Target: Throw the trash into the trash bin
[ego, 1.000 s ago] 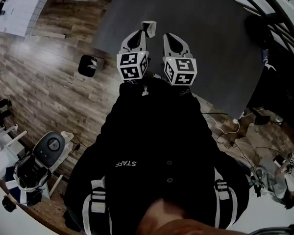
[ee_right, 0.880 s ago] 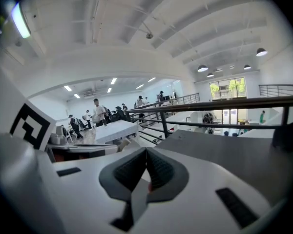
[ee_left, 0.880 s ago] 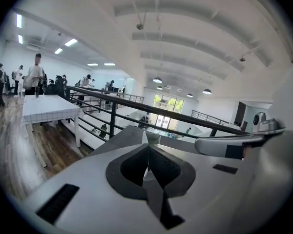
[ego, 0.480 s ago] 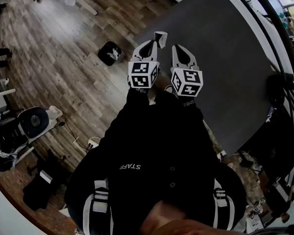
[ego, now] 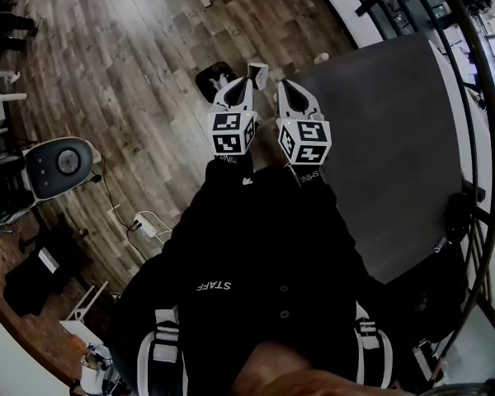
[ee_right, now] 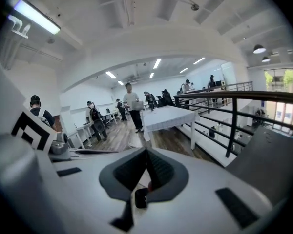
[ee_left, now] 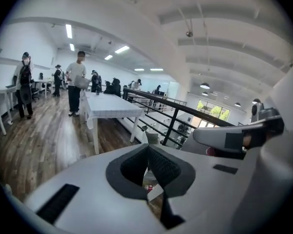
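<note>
In the head view my left gripper (ego: 246, 79) is held out in front of a black jacket, shut on a small white piece of trash (ego: 257, 73) that sticks out at its tip. The same trash (ee_left: 150, 183), white with a bit of red print, shows behind the closed jaws of my left gripper (ee_left: 147, 147) in its own view. A black trash bin (ego: 208, 79) stands on the wood floor just beyond and left of that tip, partly hidden by the gripper. My right gripper (ego: 282, 85) is alongside, shut with nothing seen in it; the right gripper (ee_right: 146, 151) points across the room.
A grey table (ego: 379, 130) fills the right side, with a black railing (ego: 478, 139) past it. A round-seated chair (ego: 62, 162) and a power strip with cable (ego: 144, 225) are on the floor at left. People stand near a white table (ee_left: 110, 106) across the room.
The view has swung from the grey table toward the wood floor. The bin, earlier well left of the grippers, now lies just beyond the left gripper's tip. Both grippers stay shut.
</note>
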